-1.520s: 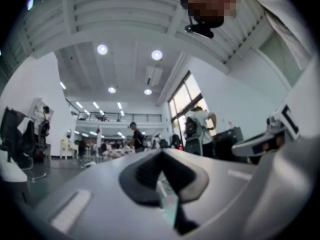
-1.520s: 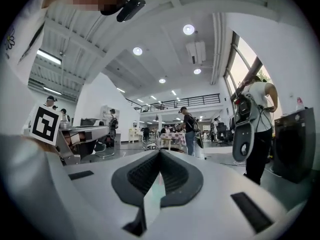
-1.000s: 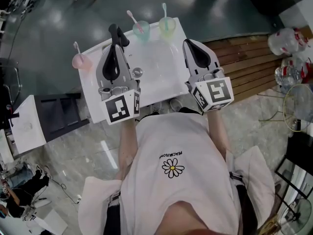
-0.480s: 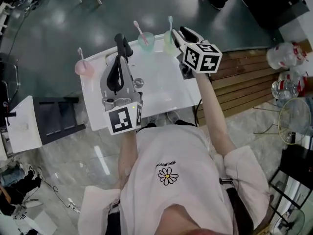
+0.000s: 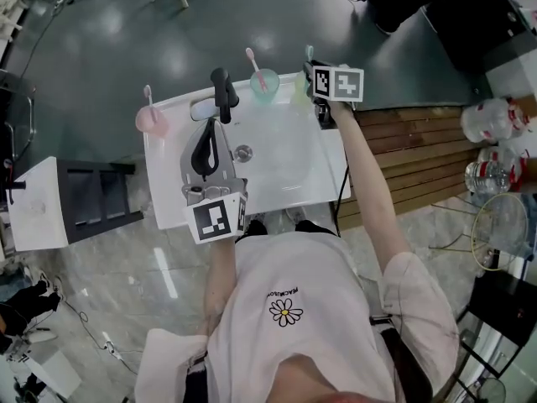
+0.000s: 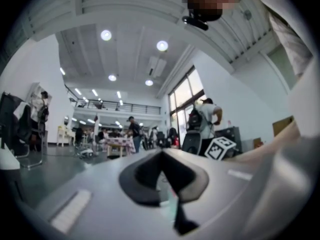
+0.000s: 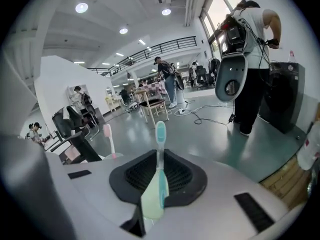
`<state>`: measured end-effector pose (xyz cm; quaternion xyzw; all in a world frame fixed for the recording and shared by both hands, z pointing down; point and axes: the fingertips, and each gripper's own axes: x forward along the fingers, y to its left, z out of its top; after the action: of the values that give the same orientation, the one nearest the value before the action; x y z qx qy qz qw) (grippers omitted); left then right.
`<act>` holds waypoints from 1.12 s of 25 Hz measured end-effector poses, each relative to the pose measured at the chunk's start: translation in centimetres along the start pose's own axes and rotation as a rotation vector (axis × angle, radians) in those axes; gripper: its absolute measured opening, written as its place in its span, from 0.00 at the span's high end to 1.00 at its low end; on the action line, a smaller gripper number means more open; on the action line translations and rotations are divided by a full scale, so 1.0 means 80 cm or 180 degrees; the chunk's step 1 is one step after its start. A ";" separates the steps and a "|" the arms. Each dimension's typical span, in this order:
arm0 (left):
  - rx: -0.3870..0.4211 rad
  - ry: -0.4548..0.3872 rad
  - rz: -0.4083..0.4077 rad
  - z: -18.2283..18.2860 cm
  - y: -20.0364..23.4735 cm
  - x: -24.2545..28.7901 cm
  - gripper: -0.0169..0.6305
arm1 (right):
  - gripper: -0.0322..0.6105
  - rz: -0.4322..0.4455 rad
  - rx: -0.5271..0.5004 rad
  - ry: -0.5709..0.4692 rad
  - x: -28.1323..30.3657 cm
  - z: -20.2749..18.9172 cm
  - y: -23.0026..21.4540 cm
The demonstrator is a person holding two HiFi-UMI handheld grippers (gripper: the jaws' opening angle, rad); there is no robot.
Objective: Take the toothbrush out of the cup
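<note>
Right gripper [image 7: 159, 154] with the teal-and-white plastic toothbrush [image 7: 158, 186] standing between its two black ribbed pads [image 7: 137, 176]. The jaws are closing, partly apart, one pad on each side of the brush's neck. It cannot be told whether the pads press on it yet.

In the head view the brush rises from the pale green translucent cup [image 5: 300, 91] at the far right corner of the white washbasin [image 5: 285, 170], with the right gripper just beside the cup. The brush's long axis is close to upright. Its bristle head is uppermost, and its broad handle runs down out of sight behind the gripper body.

Left gripper [image 6: 161, 159] hangs over the basin's near left part, jaws together and holding nothing.

Along the basin's far edge stand a black tap [image 5: 222, 95] and a teal cup [image 5: 263, 84] with a pink toothbrush [image 7: 107, 139]. A pink cup [image 5: 151, 121] stands at the left corner.

The floor beyond is dark and glossy, with wooden slats [image 5: 419, 154] at the right. The room is a large white hall with round ceiling lights, a railed balcony and several people.
</note>
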<state>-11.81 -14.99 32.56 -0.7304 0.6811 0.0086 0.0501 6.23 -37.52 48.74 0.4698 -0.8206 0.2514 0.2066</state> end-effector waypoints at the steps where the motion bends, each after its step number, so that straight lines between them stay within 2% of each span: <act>1: 0.0000 0.0022 0.0011 -0.003 0.003 0.001 0.96 | 0.91 0.0004 -0.0013 -0.0004 0.002 0.001 0.000; 5: 0.0001 0.0073 0.0046 -0.010 0.010 0.001 0.96 | 0.91 0.0045 -0.0039 -0.0024 0.000 0.003 0.000; 8: 0.0005 0.0061 0.0045 -0.010 0.014 0.002 0.96 | 0.91 0.0094 -0.0074 -0.0210 -0.021 0.019 0.007; 11: 0.0005 0.0030 0.0018 -0.006 0.012 0.004 0.96 | 0.91 0.0133 -0.0106 -0.0547 -0.063 0.043 0.017; 15: 0.0029 -0.0041 -0.0101 0.001 0.002 0.008 0.96 | 0.91 0.0133 -0.0208 -0.1181 -0.148 0.067 0.036; 18: 0.0036 -0.0087 -0.0193 0.005 -0.008 0.011 0.96 | 0.91 0.0123 -0.0263 -0.1653 -0.222 0.071 0.052; 21: 0.0044 -0.0110 -0.0279 0.009 -0.020 0.013 0.96 | 0.91 0.0103 -0.0290 -0.1939 -0.282 0.059 0.063; 25: -0.0018 -0.0164 -0.0364 0.015 -0.035 0.016 0.96 | 0.91 0.0036 -0.0259 -0.1974 -0.325 0.031 0.065; 28: -0.0050 -0.0185 -0.0407 0.016 -0.043 0.014 0.96 | 0.91 -0.0027 -0.0274 -0.1807 -0.331 0.012 0.058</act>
<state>-8.22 -15.80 31.37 -0.7722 0.6312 0.0319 0.0646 14.57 -18.43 31.71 0.5157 -0.8535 0.0739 -0.0106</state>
